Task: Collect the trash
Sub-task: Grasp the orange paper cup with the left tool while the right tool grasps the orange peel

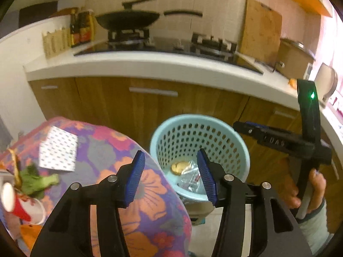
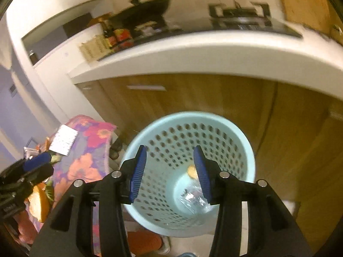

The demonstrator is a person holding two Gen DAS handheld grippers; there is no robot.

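A light blue perforated waste basket (image 1: 240, 150) stands on the floor before the kitchen cabinets; it also shows in the right wrist view (image 2: 246, 150). Inside lie a yellowish scrap (image 1: 178, 167) and crumpled clear plastic (image 1: 189, 181), both also visible in the right wrist view: scrap (image 2: 191, 171), plastic (image 2: 194, 199). My left gripper (image 1: 171, 177) is open and empty, over the table edge beside the basket. My right gripper (image 2: 170, 174) is open and empty, above the basket's mouth. On the floral tablecloth (image 1: 137, 214) lie a white dotted paper (image 1: 59, 151), green vegetable scraps (image 1: 37, 181) and orange peel (image 2: 38, 203).
A white counter (image 1: 150, 64) with a hob, a black wok (image 1: 128, 19), sauce bottles (image 1: 82, 27) and a wooden cutting board (image 1: 260, 30) runs behind. Wooden cabinet doors (image 1: 154, 111) stand below it. The right gripper's body and hand (image 1: 308, 184) show at the right of the left wrist view.
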